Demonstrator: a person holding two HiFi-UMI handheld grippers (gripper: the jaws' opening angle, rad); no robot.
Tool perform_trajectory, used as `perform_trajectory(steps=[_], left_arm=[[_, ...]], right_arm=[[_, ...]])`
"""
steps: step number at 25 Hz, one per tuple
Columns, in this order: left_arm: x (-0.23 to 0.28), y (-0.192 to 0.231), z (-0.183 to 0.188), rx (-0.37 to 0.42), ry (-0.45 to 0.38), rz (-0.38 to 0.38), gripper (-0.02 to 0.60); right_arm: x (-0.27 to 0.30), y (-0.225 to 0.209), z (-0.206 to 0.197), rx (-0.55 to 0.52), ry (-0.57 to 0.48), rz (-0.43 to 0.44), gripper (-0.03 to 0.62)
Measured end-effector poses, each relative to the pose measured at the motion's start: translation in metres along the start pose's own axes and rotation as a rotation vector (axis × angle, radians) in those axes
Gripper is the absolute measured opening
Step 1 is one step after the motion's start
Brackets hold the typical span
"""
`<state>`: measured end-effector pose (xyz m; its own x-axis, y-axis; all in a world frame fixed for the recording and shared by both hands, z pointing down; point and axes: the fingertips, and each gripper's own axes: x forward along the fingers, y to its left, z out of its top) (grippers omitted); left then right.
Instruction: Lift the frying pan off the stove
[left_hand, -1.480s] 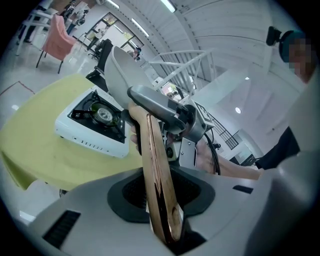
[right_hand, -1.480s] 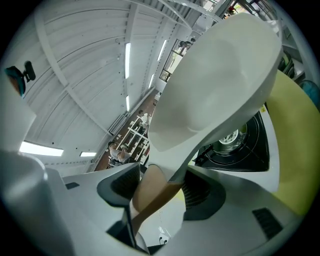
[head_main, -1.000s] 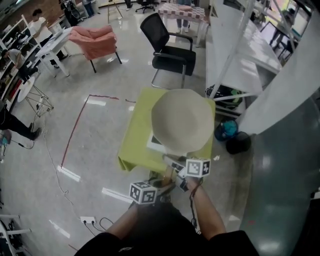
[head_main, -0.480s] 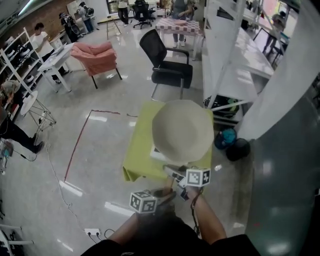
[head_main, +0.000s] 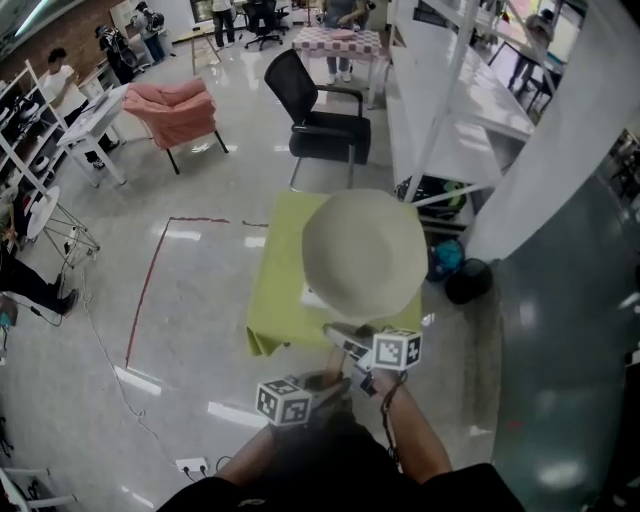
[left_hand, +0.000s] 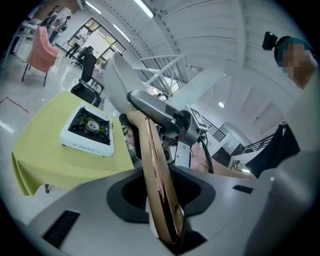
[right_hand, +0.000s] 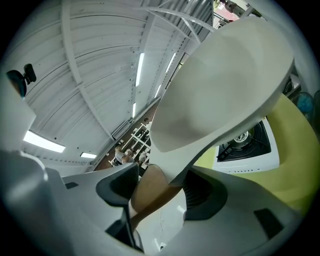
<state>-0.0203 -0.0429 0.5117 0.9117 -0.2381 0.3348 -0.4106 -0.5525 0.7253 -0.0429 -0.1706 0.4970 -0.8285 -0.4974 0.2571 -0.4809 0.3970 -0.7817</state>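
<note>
Pan: the cream, round frying pan (head_main: 365, 250) hung in the air above the white single-burner gas stove (left_hand: 89, 130), clear of its burner.
Long axis: its brown wooden handle (left_hand: 156, 165) ran back from over the stove toward the person.
Left gripper (left_hand: 161, 195): clenched on the handle's tail, farther from the stove.
Right gripper (right_hand: 160, 192): clenched on the handle nearer the bowl and the stove.
Surroundings: a yellow-green tablecloth (head_main: 275, 290) lay under the stove and a black office chair (head_main: 320, 110) stood beyond it. Neither looked likely to obstruct the pan.
</note>
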Motion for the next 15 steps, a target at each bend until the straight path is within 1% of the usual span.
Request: perform_trajectory(steps=[4,9,15], left_arm=[[-0.004,-0.002,-0.004,0.013,0.006,-0.008,0.152],[-0.008,-0.004,-0.007,0.014,0.007,-0.020,0.152],[-0.012,-0.005,-0.014,0.011,0.009,-0.027,0.152]], right_arm=[[-0.001,0.003,-0.005,0.004,-0.009,-0.003,0.284],[-0.002,0.008,-0.007,-0.028,-0.002,-0.026,0.284],[-0.001,0.011,-0.014,-0.040,0.009,-0.039,0.284]])
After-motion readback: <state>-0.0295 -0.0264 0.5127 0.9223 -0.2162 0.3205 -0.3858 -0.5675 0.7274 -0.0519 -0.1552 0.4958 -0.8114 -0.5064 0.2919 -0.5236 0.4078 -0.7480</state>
